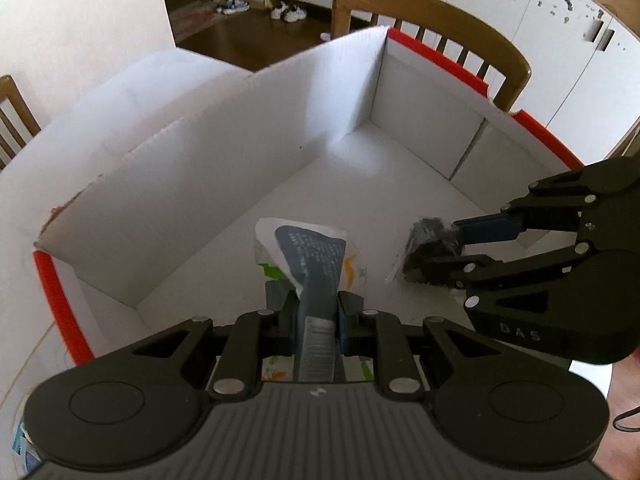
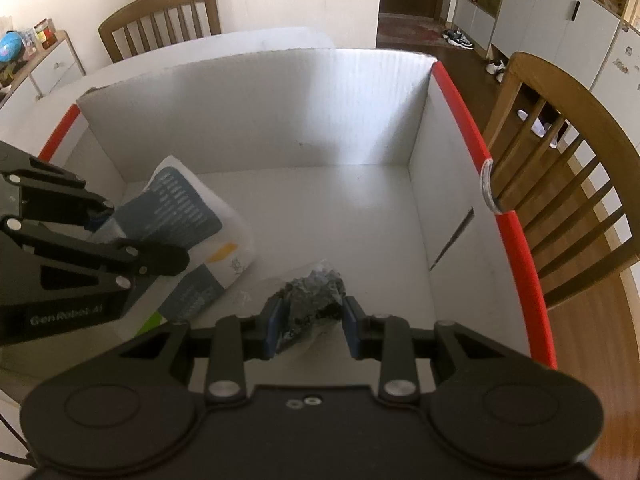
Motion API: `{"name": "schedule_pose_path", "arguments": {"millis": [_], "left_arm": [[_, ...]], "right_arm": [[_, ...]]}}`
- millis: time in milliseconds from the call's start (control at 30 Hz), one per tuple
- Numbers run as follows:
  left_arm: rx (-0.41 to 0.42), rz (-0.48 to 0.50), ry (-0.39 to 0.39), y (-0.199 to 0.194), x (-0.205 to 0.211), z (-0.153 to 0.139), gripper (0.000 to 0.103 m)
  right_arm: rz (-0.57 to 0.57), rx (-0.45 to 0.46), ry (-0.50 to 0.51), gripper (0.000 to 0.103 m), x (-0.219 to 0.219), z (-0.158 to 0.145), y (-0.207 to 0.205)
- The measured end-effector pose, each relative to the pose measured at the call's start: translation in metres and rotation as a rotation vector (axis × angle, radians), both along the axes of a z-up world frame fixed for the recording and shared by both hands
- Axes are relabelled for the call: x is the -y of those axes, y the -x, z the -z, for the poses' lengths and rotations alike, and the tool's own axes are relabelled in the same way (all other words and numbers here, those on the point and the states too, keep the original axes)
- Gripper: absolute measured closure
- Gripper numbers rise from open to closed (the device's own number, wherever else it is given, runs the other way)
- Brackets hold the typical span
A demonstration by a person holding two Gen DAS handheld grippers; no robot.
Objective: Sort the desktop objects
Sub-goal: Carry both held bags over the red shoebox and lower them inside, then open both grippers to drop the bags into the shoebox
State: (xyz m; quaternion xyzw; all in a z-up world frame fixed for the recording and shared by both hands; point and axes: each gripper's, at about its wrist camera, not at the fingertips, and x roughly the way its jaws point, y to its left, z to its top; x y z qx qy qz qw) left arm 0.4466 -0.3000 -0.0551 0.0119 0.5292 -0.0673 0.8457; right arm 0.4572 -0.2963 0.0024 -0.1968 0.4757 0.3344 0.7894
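Observation:
A large white cardboard box (image 1: 240, 184) with red edge trim sits on the table; it also shows in the right wrist view (image 2: 248, 120). My left gripper (image 1: 316, 312) is shut on a white and blue-grey printed packet (image 1: 312, 256) and holds it inside the box. The packet also shows in the right wrist view (image 2: 188, 216). My right gripper (image 2: 310, 320) is shut on a clear bag of small black parts (image 2: 316, 292) over the box floor. That bag also shows in the left wrist view (image 1: 430, 244), with the right gripper (image 1: 456, 244) around it.
Wooden chairs stand behind the box (image 1: 432, 28) and to its right (image 2: 568, 184). White cabinets (image 1: 560, 20) line the far wall. Shoes (image 1: 288, 12) lie on the dark wood floor. A sideboard with a globe (image 2: 12, 48) stands at the far left.

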Motion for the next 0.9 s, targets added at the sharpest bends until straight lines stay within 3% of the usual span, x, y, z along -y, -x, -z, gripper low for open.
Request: {"name": "schedule_pose_path", "arguments": {"millis": [467,667,800,867,900], "left_arm": [[-0.018,0.005,-0.015,-0.005,0.003,-0.001,0.086],[0.004,-0.014,-0.032,-0.003,0.003,-0.005,0.084],[0.016,-0.034,-0.022,-0.002,0.001,-0.009,0.076],[0.022,-0.038,-0.028,-0.001,0.001,-0.011,0.066],[0.024,-0.037,-0.030,-0.001,0.000,-0.011,0.051]], "right_arm": [[-0.027,-0.011,0.041,0.071,-0.001,0.004,-0.003],[-0.030,0.004,0.064,0.057,0.000,0.002,0.000],[-0.035,0.010,0.058,0.049,0.003,0.000,0.003],[-0.042,0.018,0.054,0.045,0.004,-0.003,0.005],[-0.046,0.020,0.052,0.043,0.004,-0.004,0.005]]}}
